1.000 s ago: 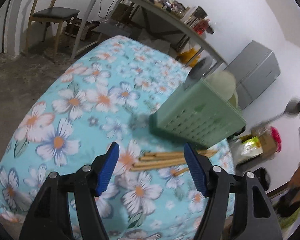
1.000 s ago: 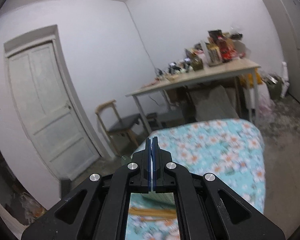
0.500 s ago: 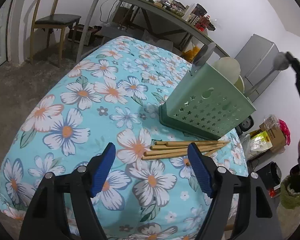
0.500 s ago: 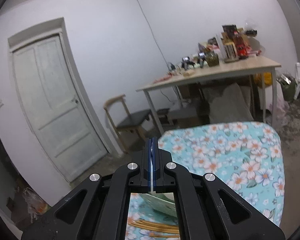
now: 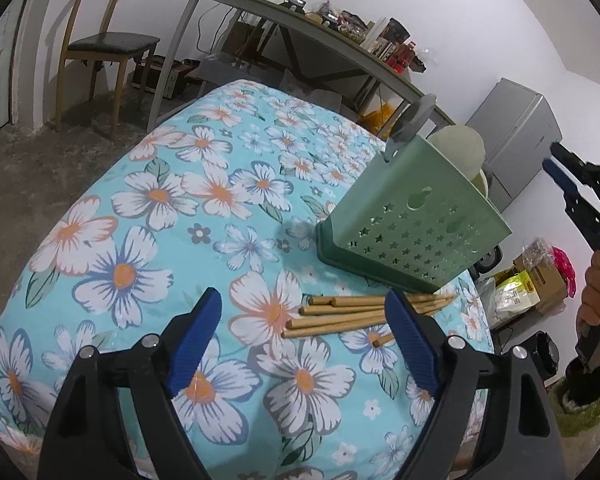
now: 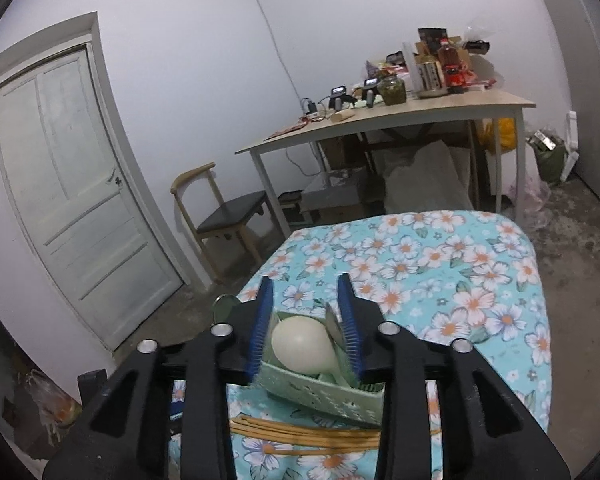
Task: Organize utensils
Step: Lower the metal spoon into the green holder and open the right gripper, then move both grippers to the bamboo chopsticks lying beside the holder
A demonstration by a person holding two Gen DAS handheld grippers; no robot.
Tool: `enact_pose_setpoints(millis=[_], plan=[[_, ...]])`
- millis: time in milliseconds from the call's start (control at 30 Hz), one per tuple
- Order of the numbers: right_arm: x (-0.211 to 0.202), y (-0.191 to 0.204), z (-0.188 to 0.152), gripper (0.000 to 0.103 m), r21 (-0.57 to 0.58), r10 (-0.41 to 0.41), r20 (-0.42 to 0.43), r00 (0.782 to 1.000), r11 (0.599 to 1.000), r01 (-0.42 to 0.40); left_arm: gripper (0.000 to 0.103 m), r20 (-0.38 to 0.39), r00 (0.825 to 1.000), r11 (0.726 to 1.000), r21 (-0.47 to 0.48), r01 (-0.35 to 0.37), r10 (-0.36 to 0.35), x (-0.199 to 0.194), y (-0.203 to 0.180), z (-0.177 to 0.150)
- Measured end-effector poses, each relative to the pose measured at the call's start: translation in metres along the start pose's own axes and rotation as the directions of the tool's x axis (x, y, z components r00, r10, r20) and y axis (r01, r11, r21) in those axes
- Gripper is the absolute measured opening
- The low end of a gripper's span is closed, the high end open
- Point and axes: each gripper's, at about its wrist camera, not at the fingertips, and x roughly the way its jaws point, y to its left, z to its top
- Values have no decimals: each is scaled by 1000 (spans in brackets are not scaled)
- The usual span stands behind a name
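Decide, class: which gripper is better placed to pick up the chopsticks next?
Left, probably. The left gripper has opening, empty jaws framing the chopsticks just ahead; the right gripper hovers over the green utensil holder.

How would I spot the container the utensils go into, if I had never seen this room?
Find the table with the turquoise flowered cloth. Near its edge stands a pale green plastic utensil holder, with a bundle of wooden chopsticks lying on the cloth just in front of it. Its star-shaped holes and the cream spoon standing inside set it apart.
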Motion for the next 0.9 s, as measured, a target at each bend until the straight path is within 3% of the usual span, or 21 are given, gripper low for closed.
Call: enact_pose_setpoints(millis=[100,267,400,500,700,900], plan=[[-7,-6,-9,48,21,-30,-13,999,999,30,82,11,1000,999,34,1,-1,1,-3,2],[-8,-25,-37,53,77,-91,-86,992,992,98,82,-4,1000,996,89,6,-6,9,-8,7],[7,-51,-74,53,230,-43,-209,977,969,92,85,-57,998,993,111,38,-32,21,-6,10],[21,-66,-105,53,366,28,-279,960,927,79,97,-42,998,993,108,44,-39,22,-4,11],[60,-81,-161,44,610,222,-370,902,791,55,97,-43,998,995,86,52,-49,27,4,14],[85,-87,-176,35,683,246,-386,889,724,96,97,-52,998,996,82,39,-35,28,8,15]])
